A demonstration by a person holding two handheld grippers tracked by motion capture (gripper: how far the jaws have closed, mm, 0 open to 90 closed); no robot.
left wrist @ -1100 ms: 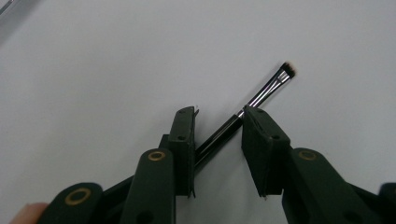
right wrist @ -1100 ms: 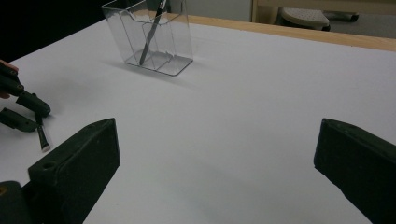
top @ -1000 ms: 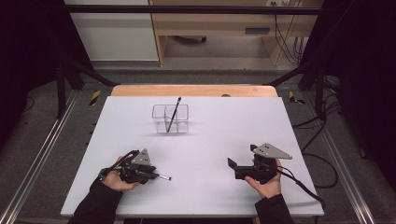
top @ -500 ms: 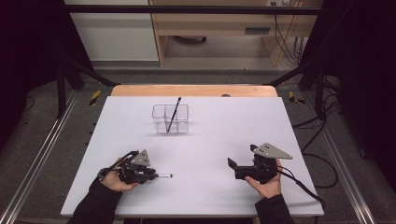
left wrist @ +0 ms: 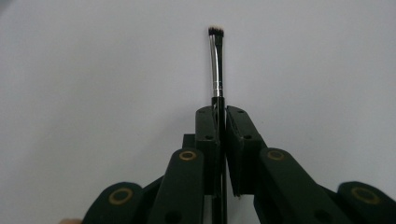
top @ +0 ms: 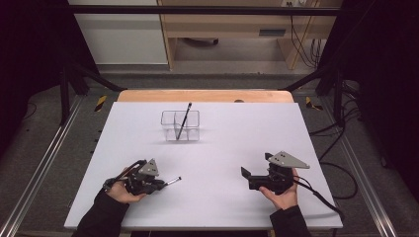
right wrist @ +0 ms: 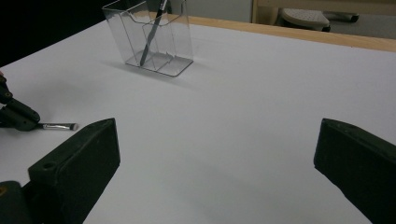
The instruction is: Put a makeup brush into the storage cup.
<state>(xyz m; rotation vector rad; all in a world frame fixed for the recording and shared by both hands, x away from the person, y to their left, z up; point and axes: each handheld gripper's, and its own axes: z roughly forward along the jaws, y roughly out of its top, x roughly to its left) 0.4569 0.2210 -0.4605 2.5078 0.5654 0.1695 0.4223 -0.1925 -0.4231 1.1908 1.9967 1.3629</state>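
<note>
The left claw (top: 159,185) has just been closing and now pinches a thin makeup brush (top: 171,181) between its flat black pads. In the left gripper view the brush (left wrist: 216,70) runs straight out from between the jaws: a glossy black handle, then a polished silver metal ferrule, then a short, flat tuft of dark bristles with pale tips. The brush lies low over the surface (top: 217,148), well nearer the person than the clear holder (top: 180,126) and to that holder's left in the high view.

The holder is a small box of transparent hard plastic, squared at the corners and split by clear walls into compartments. A second slim dark brush (top: 184,119) stands tilted in it, its upper end leaning past the rim; which compartment it sits in I cannot tell.

The right claw (top: 254,177) stands wide with nothing between its jaws, which show as blunt matt black blocks in the right gripper view. It rests nearer the person than the holder and to its right. A grey three-cornered metal plate tops each gripper.

The surface is a smooth, matt white sheet with a strip of pale wood at its far edge beyond the holder. No writing or label can be read on anything.
</note>
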